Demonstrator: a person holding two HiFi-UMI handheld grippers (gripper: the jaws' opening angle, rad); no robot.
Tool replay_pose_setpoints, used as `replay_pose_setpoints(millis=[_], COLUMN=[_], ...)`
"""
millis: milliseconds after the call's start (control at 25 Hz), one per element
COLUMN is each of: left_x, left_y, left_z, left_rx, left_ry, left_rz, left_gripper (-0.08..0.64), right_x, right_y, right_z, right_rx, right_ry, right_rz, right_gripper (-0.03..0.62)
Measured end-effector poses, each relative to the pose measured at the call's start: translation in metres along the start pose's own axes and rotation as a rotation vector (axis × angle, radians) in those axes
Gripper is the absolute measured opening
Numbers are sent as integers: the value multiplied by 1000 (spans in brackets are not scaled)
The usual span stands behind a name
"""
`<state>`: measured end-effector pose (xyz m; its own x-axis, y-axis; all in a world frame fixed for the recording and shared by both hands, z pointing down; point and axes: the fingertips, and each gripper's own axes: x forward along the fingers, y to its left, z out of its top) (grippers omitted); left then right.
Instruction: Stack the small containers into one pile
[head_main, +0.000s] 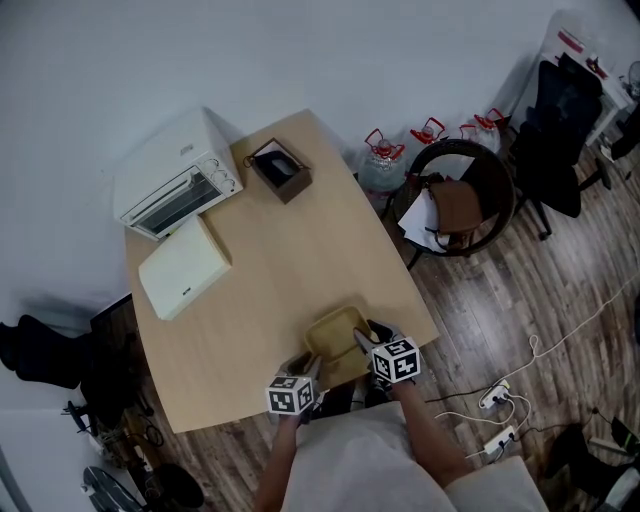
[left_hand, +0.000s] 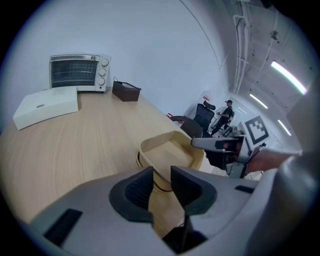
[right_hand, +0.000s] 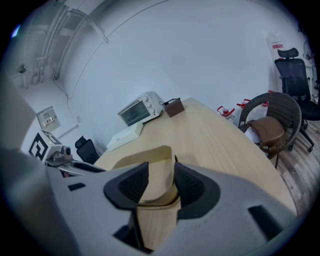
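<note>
A stack of tan containers (head_main: 335, 340) sits near the table's front edge, one nested in another, with a dark seam between them. My left gripper (head_main: 305, 378) is at its near left corner. In the left gripper view the jaws (left_hand: 160, 186) stand open and the stack's (left_hand: 167, 155) near wall shows through the gap just ahead of the pads. My right gripper (head_main: 368, 343) is at the stack's right side. In the right gripper view its jaws (right_hand: 161, 185) straddle the upper container's (right_hand: 155, 167) wall, which fills the gap from pad to pad.
A white toaster oven (head_main: 175, 180) and a flat cream box (head_main: 183, 266) lie at the table's far left. A small brown box (head_main: 281, 168) is at the far edge. A wicker chair (head_main: 455, 200) stands off the table's right side. Cables (head_main: 500, 400) trail on the floor.
</note>
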<state>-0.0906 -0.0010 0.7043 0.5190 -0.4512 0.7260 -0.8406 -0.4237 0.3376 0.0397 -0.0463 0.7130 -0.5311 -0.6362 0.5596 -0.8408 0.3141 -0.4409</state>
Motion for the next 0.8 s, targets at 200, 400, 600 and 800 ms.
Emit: replay_pose_setpoints(millis=[200, 400, 600, 800], left_x=[2, -1, -6, -18], left_y=[1, 3, 1, 0], left_z=[-4, 1, 1, -1], left_rx=[5, 3, -10, -20], left_ry=[13, -5, -29, -54], left_rz=[6, 14, 30, 50], left_gripper=[103, 103, 103, 103], right_x=[1, -5, -16, -27], right_y=[-2, -2, -3, 2], right_z=[-5, 0, -1, -5], right_rx=[-3, -7, -12, -9], right_ry=[15, -3, -7, -12], right_rz=[-8, -11, 0, 19], right_gripper=[166, 163, 161, 161])
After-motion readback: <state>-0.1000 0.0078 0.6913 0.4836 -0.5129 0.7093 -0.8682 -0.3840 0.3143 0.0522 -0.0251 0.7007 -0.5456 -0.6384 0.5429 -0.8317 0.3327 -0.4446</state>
